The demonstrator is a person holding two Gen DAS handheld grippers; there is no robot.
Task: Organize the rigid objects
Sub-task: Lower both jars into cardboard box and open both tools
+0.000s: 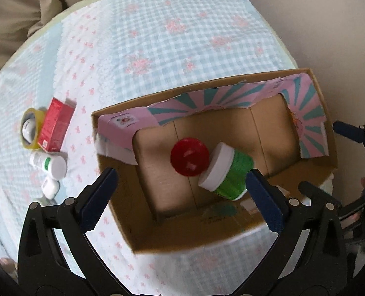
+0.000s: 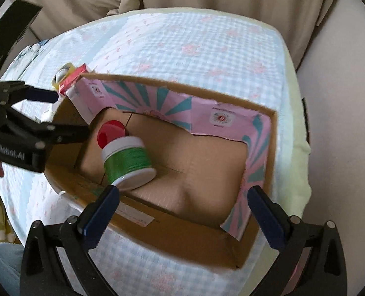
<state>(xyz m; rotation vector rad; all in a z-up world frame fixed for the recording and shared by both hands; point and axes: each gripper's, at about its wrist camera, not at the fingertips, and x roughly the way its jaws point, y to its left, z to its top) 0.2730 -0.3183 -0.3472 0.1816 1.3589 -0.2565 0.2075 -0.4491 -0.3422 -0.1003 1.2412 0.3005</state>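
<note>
So the desk (image 1: 172,37) has a blue-and-white checked cloth with pink flowers over it, and the biggest thing on it is an open cardboard box (image 1: 231,231) with pink and teal paper flaps folded inside along the far and side walls.

Inside the box, a green jar (image 1: 234,175) with a white lid is tipped on its side on the bottom, and a red lid-topped container (image 1: 189,156) sits right against it, touching the white lid. Both are toward one end of the box; the rest of the bottom is bare cardboard.

Left hand-held gripper (image 1: 180,187) hangs above the box, pointing down, jaws spread wide with nothing between the pads. Right hand-held gripper (image 2: 182,204) is the same deal over the near wall of the box, wide and gripping nothing.

Outside the box, off to the side on the cloth: a red carton (image 1: 55,125), a roll of yellowish tape (image 1: 30,128) touching it, a white bottle with a green band (image 1: 50,164) lying down, and a small white item (image 1: 50,187) just beside that, too blurry to identify.
</note>
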